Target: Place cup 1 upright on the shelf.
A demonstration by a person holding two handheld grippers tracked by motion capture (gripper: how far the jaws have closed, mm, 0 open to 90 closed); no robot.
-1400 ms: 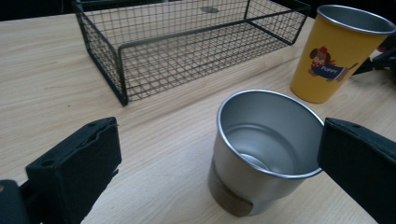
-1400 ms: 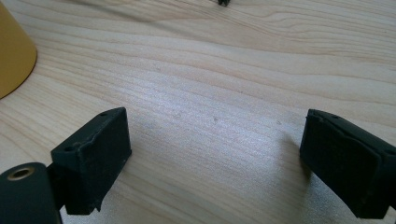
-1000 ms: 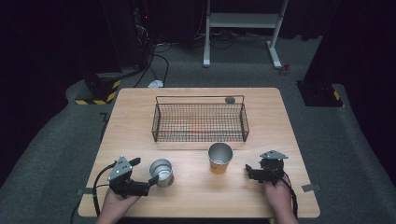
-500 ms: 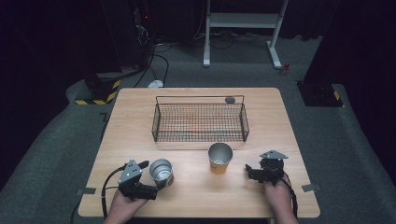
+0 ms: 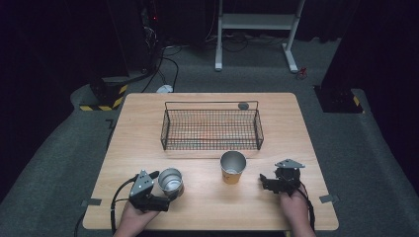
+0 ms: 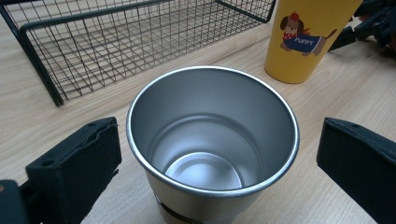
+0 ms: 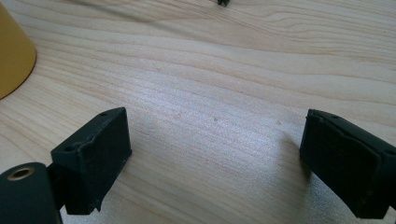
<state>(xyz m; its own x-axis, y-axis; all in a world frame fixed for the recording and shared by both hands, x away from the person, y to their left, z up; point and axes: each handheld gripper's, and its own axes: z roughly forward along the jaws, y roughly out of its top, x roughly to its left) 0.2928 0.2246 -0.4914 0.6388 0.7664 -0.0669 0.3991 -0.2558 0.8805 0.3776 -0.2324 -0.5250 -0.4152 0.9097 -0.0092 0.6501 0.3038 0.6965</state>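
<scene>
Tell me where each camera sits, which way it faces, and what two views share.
High view: above the person's side, facing forward and down on the table; both hands and grippers show at the bottom.
Left gripper view: on the left gripper, looking between open jaws that flank the steel cup, toward the basket.
Right gripper view: on the right gripper, looking down at bare tabletop between open jaws.
Shared: the yellow cup appears in both gripper views.

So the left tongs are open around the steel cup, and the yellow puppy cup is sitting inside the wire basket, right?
Not quite. The left tongs are open around the steel cup, but the yellow puppy cup stands on the table in front of the wire basket, not inside it. The high view shows this.
</scene>
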